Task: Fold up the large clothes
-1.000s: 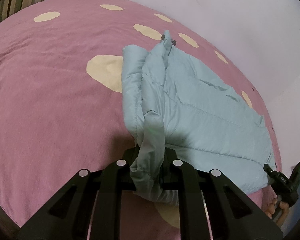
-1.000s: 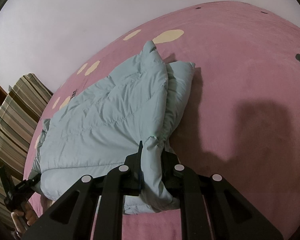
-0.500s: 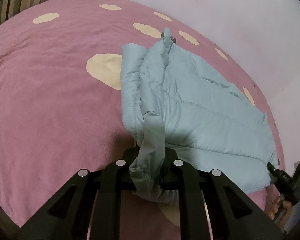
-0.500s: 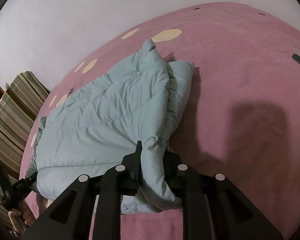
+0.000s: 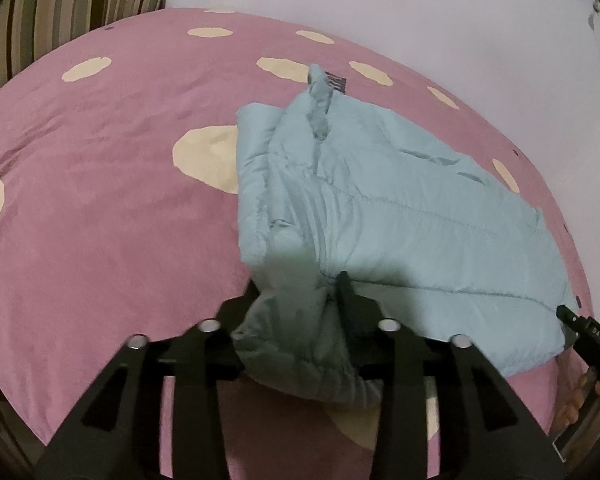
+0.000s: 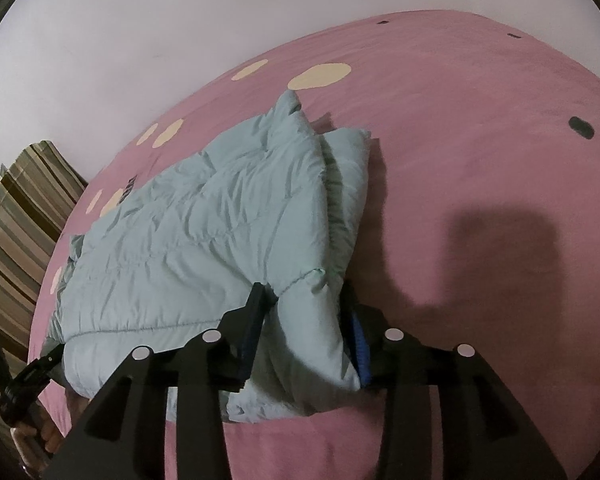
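A pale blue-green quilted jacket (image 5: 400, 208) lies folded into a long band across the pink bedspread (image 5: 100, 200). My left gripper (image 5: 298, 288) is at one near corner of it. Its jaws are opening, and the puffed corner still lies loosely between the fingers. My right gripper (image 6: 302, 300) is at the other near corner of the jacket (image 6: 204, 248). Its jaws are opening too, with padded fabric bulging between the blue pads. Each gripper shows at the edge of the other's view: the right gripper (image 5: 588, 332) and the left gripper (image 6: 24, 376), each in a hand.
The pink bedspread (image 6: 480, 140) has cream spots and stretches wide beyond the jacket on both sides. A striped cushion (image 6: 16, 220) stands at one end of the bed, also seen as the striped cushion (image 5: 60, 8). A pale wall (image 5: 420, 8) runs behind the bed.
Both pairs of jaws were pinched tight on the jacket's near corners and have now spread apart. The fabric has puffed out between them. Neither hand has shifted much.
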A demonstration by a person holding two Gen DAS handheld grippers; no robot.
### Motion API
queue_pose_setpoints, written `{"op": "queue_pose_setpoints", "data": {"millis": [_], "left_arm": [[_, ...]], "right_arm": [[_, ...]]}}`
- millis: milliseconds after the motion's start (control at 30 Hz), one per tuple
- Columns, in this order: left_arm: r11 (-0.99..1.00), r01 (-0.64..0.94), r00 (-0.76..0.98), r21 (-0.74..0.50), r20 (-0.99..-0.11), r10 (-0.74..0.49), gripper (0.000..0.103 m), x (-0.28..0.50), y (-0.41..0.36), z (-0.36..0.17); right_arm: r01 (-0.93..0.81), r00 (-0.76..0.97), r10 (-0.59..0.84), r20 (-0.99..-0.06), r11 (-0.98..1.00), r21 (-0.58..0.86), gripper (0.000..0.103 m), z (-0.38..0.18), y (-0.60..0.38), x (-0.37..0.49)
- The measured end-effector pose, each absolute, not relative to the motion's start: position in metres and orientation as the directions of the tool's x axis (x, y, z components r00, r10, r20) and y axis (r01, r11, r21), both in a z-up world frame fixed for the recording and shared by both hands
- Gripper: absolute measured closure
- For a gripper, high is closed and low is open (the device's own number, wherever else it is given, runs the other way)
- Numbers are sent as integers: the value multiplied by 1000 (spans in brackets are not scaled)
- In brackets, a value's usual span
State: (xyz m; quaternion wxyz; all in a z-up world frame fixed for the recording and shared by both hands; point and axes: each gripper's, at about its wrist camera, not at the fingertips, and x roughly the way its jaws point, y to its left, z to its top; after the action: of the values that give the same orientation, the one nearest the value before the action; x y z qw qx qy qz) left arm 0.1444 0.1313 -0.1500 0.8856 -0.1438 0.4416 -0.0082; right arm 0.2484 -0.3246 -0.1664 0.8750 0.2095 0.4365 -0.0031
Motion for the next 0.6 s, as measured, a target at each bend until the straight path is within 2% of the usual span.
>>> {"op": "queue_pose_setpoints", "data": {"millis": [33,167,367,467,600], "left_arm": [[960,-106,611,-259,-779,-143,53,144,130,-148],[966,-81,613,-246,-776,-146,41,138,131,-141],[963,-77,640,-257,-754,-150,34,123,145,-118],[962,-81,650,-262,-745,-148,33,128,155,-108],[955,-75,650,-288,-741,-172,33,149,161,-101]], "right_arm": [[193,620,170,-766,913,359,62,-164,-326,247],[214,633,132,-763,917,336,54,-152,-330,239],[236,651,51,-757,935,265,51,-127,-327,232],[201,654,41,-755,953,226,64,-117,-310,237],[75,645,132,-752,969,234,69,-109,-265,257]]}}
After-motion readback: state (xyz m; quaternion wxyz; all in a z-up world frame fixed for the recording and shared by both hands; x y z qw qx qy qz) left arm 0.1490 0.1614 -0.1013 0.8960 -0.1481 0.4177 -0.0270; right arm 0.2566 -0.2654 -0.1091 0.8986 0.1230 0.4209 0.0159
